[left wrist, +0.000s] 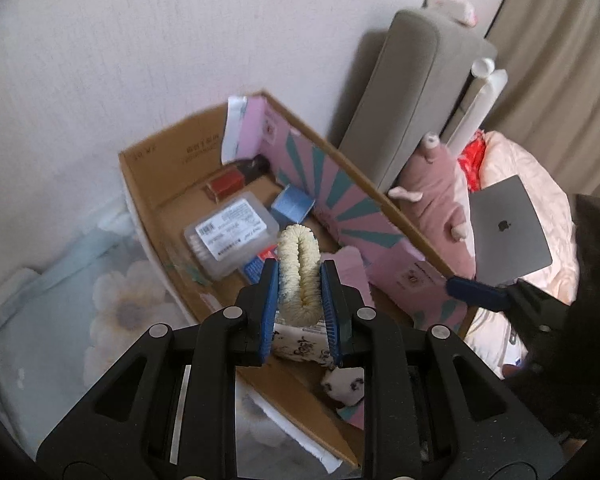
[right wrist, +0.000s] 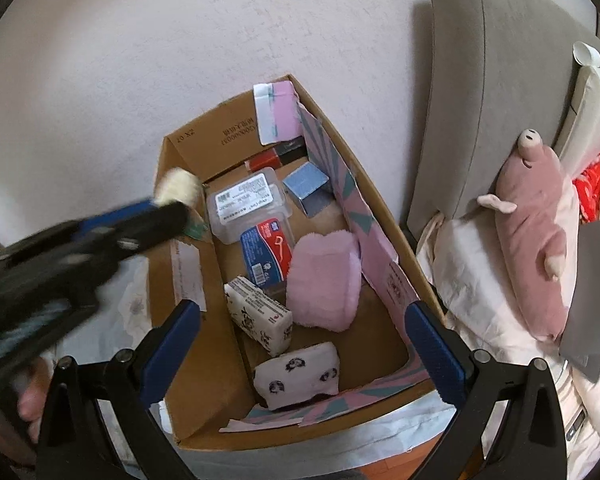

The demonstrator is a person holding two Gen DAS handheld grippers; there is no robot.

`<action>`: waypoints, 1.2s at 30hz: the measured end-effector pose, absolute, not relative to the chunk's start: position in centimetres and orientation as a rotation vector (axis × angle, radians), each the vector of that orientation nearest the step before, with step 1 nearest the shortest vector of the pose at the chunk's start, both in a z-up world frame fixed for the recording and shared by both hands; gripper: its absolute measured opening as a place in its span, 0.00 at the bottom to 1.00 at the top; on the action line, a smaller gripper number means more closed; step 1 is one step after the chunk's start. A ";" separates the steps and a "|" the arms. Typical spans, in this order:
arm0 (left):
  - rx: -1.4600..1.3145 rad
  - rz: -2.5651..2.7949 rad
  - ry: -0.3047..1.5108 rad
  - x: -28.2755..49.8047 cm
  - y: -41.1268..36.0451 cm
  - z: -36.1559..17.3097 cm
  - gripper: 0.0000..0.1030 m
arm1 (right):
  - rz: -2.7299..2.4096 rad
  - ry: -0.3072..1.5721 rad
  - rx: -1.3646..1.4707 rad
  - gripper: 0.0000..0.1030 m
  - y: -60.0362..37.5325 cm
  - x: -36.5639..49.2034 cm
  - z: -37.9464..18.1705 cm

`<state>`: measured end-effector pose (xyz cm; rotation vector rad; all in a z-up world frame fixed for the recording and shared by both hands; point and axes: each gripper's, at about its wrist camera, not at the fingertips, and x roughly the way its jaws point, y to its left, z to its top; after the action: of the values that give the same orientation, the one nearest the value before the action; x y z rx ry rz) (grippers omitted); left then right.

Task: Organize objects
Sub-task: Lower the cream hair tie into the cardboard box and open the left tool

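My left gripper point(left wrist: 299, 280) is shut on a cream fluffy scrunchie point(left wrist: 298, 268) and holds it above the open cardboard box point(left wrist: 156, 184). In the right wrist view the left gripper point(right wrist: 160, 216) comes in blurred from the left over the box's left wall, with the scrunchie point(right wrist: 178, 188) at its tip. My right gripper point(right wrist: 304, 320) is open and empty, above the near end of the box point(right wrist: 188, 264). Inside lie a clear cotton-swab case point(right wrist: 246, 204), a floss-pick box point(right wrist: 266, 256), a tissue pack point(right wrist: 258, 316), a pink fluffy pad point(right wrist: 324, 284), a patterned sock point(right wrist: 298, 376), a blue box point(right wrist: 306, 186) and a red bottle point(right wrist: 266, 159).
The box stands against a white wall. To its right are a grey cushion point(right wrist: 492, 92), a pink plush pig point(right wrist: 534, 232), a laptop point(left wrist: 508, 232) and pink bedding point(left wrist: 540, 176). A floral blue mat point(left wrist: 80, 304) lies left of the box.
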<state>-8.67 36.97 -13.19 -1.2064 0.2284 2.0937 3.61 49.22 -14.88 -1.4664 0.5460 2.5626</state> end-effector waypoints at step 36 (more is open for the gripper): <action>-1.053 2.173 0.111 -5.9 35.3 -7.9 0.18 | 2.566 0.593 -1.403 0.99 50.9 4.5 -13.7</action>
<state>-5.85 35.27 -7.88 -1.0527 0.1106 2.1727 4.48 50.87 -13.71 -1.4033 0.5932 2.5662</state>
